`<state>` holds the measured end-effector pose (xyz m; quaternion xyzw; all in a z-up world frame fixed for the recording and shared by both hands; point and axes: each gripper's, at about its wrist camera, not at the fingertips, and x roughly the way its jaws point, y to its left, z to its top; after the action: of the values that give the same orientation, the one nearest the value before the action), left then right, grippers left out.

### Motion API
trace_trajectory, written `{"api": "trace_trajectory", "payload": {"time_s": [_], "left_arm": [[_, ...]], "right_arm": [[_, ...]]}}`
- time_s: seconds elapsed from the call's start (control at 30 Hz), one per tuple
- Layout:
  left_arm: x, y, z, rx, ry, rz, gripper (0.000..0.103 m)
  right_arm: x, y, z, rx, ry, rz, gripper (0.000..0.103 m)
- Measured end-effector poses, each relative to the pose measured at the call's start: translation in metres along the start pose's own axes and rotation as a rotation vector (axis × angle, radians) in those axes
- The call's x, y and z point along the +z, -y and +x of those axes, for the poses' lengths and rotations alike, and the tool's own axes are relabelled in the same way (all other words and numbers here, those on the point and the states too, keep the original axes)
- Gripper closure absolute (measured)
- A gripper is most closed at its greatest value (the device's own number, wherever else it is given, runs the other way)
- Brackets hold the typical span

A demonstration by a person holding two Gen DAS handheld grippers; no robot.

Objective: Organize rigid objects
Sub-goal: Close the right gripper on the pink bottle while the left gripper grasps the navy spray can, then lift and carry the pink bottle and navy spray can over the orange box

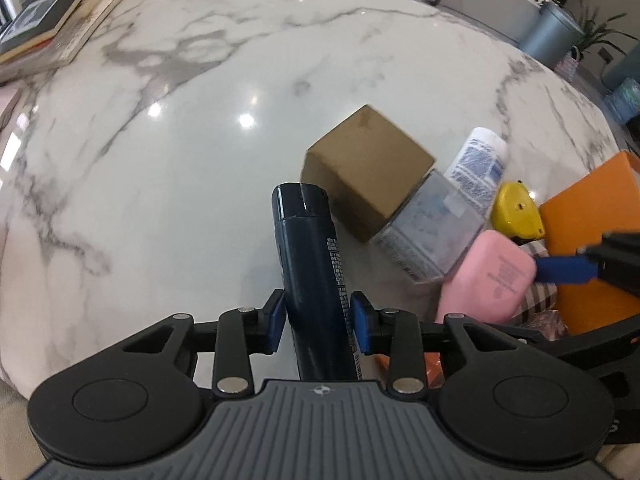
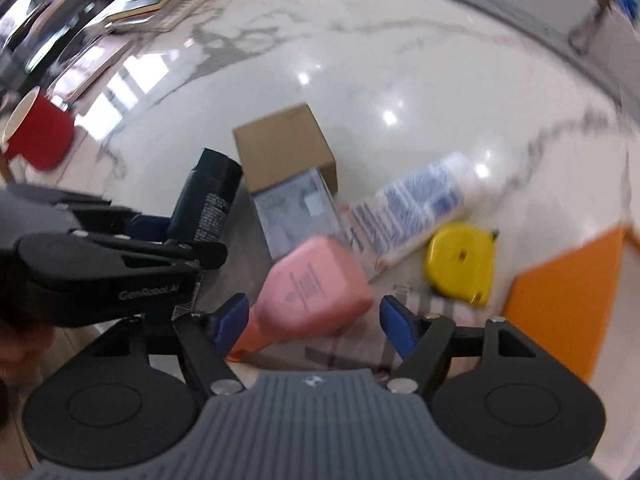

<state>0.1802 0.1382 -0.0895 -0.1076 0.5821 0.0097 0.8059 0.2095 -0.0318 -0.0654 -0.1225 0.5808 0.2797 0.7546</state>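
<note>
Left claw (image 1: 319, 320) is pinched on a dark bottle (image 1: 312, 264), blue pads pressed vs. both sides of the bottle body; bottle is held lifted, cap end pointed away from the claw. Landmark used: cardboard box (image 1: 366, 170) on the marble desk (image 1: 160, 152).

Bottle cap is seen just beside the box, on its left in the left wrist view; contact betw. them can't be told.

Clear plastic box (image 1: 430, 232) is set touching the cardboard box on its near-right side. White tube w/ blue print (image 1: 478, 164) lies to the right of the cardboard box, behind the clear one. Yellow tape measure (image 1: 518, 212) is found further right of the cardboard box, near the tube. Orange board (image 1: 592, 248) lies well right of the cardboard box, past the tape measure.

Right claw (image 2: 312, 326) is spread wide; pink case (image 2: 314, 288) is seen betw. its blue pads, no pad contact visible. Pink case sits nearer than the cardboard box, just in front of the clear box. View is motion-blurred.

Red mug (image 2: 38, 136) stands well left of the cardboard box in the right wrist view. Books (image 1: 52, 20) are stacked far left and beyond the box, at the desk edge.
</note>
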Motion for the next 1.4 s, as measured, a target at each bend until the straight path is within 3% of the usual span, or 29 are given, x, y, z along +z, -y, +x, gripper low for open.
{"api": "trace_trajectory", "payload": {"time_s": [0.13,0.37,0.63,1.03,1.4], "left_arm": [[0.000,-0.005,-0.001,0.002,0.006,-0.028,0.064],[-0.002,-0.005,-0.001,0.001,0.013,-0.042,0.065],[-0.010,0.000,-0.025,-0.017,0.109,-0.028,0.067],[-0.015,0.016,-0.087,-0.047,0.270,-0.011,0.067],[-0.008,0.081,-0.144,-0.151,0.369,0.111,0.067]], "right_arm": [[-0.006,0.001,0.010,0.023,0.015,0.074,0.031],[-0.009,-0.009,0.007,-0.028,0.071,0.042,0.036],[-0.016,-0.008,-0.011,-0.004,0.133,0.040,0.038],[-0.024,-0.009,-0.076,-0.010,0.251,0.035,0.038],[-0.047,0.026,-0.163,-0.095,0.368,0.042,0.038]]}}
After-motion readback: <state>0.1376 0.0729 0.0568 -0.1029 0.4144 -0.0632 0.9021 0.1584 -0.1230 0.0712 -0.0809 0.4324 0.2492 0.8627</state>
